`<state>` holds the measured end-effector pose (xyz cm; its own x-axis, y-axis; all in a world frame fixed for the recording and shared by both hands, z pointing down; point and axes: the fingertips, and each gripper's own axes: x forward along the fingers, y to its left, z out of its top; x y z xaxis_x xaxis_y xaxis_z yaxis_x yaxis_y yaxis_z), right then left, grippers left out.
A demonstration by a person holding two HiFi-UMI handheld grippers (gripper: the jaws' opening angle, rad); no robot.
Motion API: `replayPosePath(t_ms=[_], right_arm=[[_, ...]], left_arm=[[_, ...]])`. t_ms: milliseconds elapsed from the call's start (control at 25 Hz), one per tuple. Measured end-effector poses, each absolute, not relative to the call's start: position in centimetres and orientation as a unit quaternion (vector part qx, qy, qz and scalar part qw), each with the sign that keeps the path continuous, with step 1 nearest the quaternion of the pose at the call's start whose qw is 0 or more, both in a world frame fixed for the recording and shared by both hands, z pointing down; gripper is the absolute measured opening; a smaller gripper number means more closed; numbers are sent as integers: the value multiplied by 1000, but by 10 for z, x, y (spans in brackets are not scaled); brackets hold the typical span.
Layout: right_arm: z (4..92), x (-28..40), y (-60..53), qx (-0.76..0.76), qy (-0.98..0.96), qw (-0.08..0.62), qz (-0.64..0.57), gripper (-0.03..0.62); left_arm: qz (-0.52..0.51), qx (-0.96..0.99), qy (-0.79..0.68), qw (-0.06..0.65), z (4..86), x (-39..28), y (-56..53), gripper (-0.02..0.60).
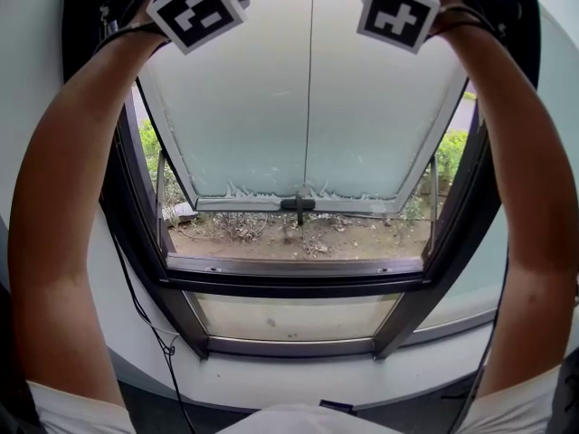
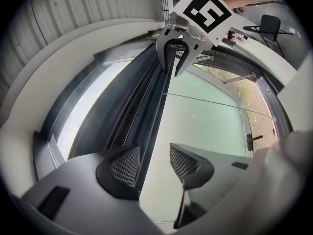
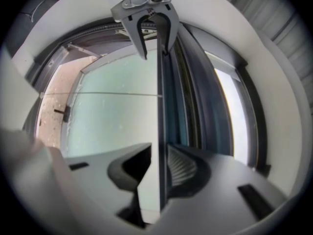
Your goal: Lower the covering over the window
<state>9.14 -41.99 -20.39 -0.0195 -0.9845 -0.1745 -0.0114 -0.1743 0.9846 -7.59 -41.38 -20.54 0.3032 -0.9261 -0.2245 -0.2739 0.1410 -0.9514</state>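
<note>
Pale wall surrounds a dark-framed window [image 1: 294, 278] in front of you. Its frosted pane [image 1: 308, 107] is tilted outward at the bottom, and a small dark handle [image 1: 298, 204] sits in the middle of the pane's lower edge. Under the pane you can see bare ground [image 1: 298, 238] outside and green bushes [image 1: 149, 143] at both sides. A thin black cable [image 1: 145, 319] hangs down the wall at the lower left.

Both your arms are raised to the top of the window, the left arm [image 1: 63, 242] on the left and the right arm [image 1: 534, 242] on the right. The covering is up at the top of the frame. It shows only as a dark bar [image 2: 156, 111] along that upper edge, and the glass below is uncovered.

Your left gripper [image 2: 154, 163] has its jaws apart. The dark bar passes between them, just beside the left pad and apart from the right one. Your right gripper [image 3: 159, 165] is farther to the right on the same bar. Its jaws are narrower but not clamped: the bar runs next to the right pad, and a pale strip separates it from the left pad.
</note>
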Motion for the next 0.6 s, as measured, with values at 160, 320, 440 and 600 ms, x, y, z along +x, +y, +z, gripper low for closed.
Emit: replayPosePath(t_ms=[160,320,440,600], right_arm=[[-189,91,-421,530,-473,451,-540,103],[-175,92,-421,524,-478,457,-537,98],[-165,92,-420,522,-479,459,-536,97],[-153,92,-421,518,-483,461,-535,84]], left_arm=[[-319,-581,501,557,-186,-75,-415,187],[-340,-570,495,561,-170,-74,-416,187],[-339,-581,495,550,-162,-75,-414,187],[-343,-595,491,535,-149,-74,-415,184]])
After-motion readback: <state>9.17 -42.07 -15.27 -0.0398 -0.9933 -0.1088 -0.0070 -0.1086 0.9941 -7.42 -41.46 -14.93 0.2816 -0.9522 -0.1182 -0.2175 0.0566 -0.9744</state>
